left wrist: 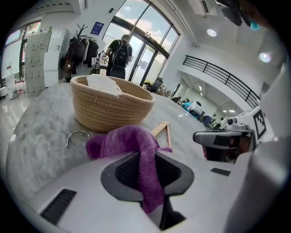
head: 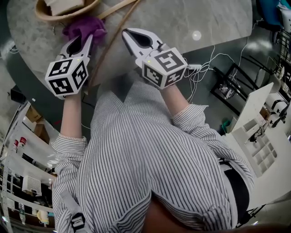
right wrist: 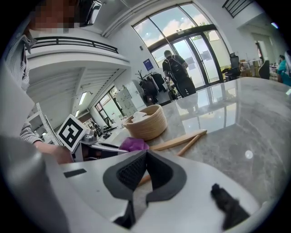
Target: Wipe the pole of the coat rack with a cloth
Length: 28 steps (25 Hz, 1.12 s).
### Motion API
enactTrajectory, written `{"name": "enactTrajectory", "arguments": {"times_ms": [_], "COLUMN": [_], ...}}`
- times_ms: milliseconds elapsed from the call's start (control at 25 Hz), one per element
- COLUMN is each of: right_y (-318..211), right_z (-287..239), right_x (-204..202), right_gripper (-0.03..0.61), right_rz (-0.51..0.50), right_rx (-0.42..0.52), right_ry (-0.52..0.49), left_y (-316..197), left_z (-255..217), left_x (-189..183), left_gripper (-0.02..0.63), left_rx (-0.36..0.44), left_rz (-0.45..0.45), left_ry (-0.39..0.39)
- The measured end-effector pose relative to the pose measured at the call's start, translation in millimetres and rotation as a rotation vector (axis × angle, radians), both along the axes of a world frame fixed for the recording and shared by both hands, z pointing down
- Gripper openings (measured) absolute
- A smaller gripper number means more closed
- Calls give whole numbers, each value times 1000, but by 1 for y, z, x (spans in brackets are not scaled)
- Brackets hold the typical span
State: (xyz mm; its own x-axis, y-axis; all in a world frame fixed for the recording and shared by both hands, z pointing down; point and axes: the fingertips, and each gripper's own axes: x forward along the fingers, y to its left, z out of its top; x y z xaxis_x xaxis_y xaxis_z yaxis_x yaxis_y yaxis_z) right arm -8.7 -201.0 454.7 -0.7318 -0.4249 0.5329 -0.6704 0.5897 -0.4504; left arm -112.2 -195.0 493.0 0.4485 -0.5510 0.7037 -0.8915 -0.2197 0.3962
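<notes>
Basket (head: 43,13) far left on desk (head: 204,18), metal hook (left wrist: 78,136) beside it. Purple cloth (head: 84,28) bunched just right of basket, one end pinched in my left hand-held gripper (head: 88,38), jaws clamped on it. Wooden pole (head: 109,48) lies flat on desk between both grippers. My right hand-held gripper (head: 126,32) closed, nothing in it, tip near pole. Judgement: cloth in grip, wiping not begun, whole pole left.

Open-plan office or laboratory hall. Ahead of the left gripper (left wrist: 144,164): tall glass doors (left wrist: 136,57) and a railed mezzanine (left wrist: 223,75). Beyond the right gripper (right wrist: 146,157): office chairs (right wrist: 235,61). Beneath both: loose floor cables (head: 211,61) and stocked shelving (head: 20,182).
</notes>
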Motion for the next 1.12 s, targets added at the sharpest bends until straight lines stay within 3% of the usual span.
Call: {"name": "enactTrajectory", "arguments": {"times_ms": [1120], "right_y": [-29], "right_z": [2], "right_x": [56], "right_gripper": [14], "right_rz": [166], "right_rx": [5], "right_ry": [-3], "left_y": [-73], "left_z": [-9], "left_x": [84], "left_gripper": [81], "left_rx": [16], "left_rz": [130], "left_ry": [137]}}
